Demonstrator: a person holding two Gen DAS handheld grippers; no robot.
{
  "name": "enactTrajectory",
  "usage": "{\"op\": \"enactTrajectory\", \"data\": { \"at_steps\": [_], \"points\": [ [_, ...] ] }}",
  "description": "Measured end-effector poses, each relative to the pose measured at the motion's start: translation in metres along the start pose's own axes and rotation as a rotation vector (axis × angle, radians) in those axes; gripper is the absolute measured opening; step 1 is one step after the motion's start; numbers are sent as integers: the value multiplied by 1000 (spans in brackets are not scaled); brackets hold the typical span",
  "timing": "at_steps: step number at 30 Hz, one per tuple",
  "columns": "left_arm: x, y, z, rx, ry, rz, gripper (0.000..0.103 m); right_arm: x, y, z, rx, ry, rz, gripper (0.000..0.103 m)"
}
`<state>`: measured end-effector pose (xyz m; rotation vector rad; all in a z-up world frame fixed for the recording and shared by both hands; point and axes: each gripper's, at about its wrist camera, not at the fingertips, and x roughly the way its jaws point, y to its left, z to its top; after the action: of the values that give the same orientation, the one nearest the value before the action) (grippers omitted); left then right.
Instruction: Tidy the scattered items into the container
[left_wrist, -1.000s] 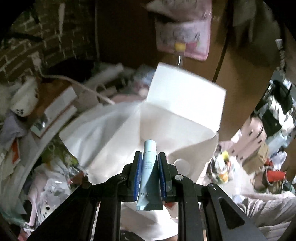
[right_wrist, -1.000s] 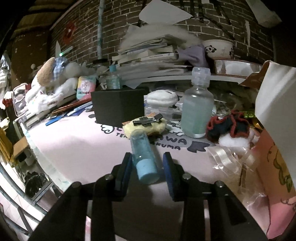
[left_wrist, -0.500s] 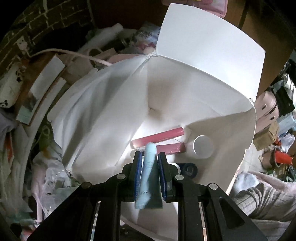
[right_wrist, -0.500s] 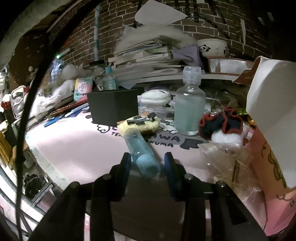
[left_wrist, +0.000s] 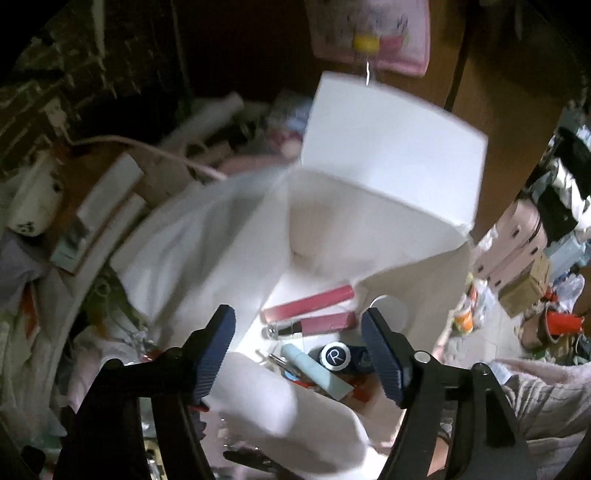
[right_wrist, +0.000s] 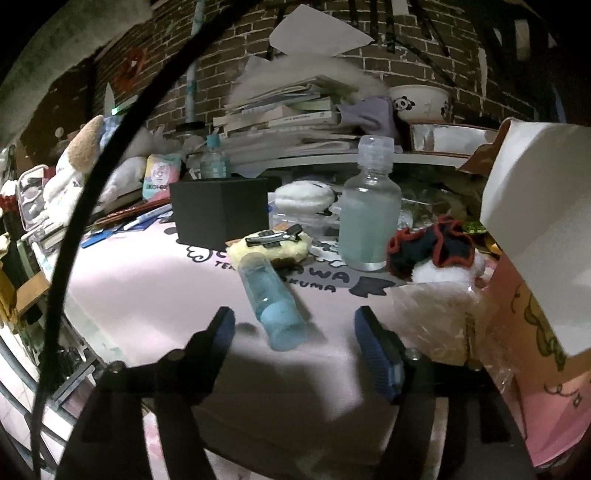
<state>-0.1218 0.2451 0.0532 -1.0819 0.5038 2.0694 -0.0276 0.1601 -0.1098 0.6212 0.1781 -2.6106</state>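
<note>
Left tongs (left_wrist: 297, 352) are opening over the white bag (left_wrist: 369, 236); the pale tube (left_wrist: 314, 371) lies inside at six o'clock. Right tongs (right_wrist: 293, 341), also opening, straddle the blue bottle (right_wrist: 271, 301) on the surface (untouched); centre it before closing.

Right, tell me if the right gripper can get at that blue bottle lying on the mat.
Probably yes: the right gripper has its jaws opening either side of the blue bottle, with nothing between them.
</note>
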Motion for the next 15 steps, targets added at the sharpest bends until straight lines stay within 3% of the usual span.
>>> {"op": "enactTrajectory", "data": {
  "at_steps": [4, 9, 15],
  "points": [
    [-50, 11, -19, -42, -151, 12, 80, -3, 3, 1, -15, -23, 24, 75],
    [-103, 27, -62, -126, -321, 154, 90, -2, 5, 3, -61, -25, 66, 75],
    [-139, 61, -146, -390, -525, 307, 101, 4, 7, 5, -104, -4, 93, 76]
  ]
}}
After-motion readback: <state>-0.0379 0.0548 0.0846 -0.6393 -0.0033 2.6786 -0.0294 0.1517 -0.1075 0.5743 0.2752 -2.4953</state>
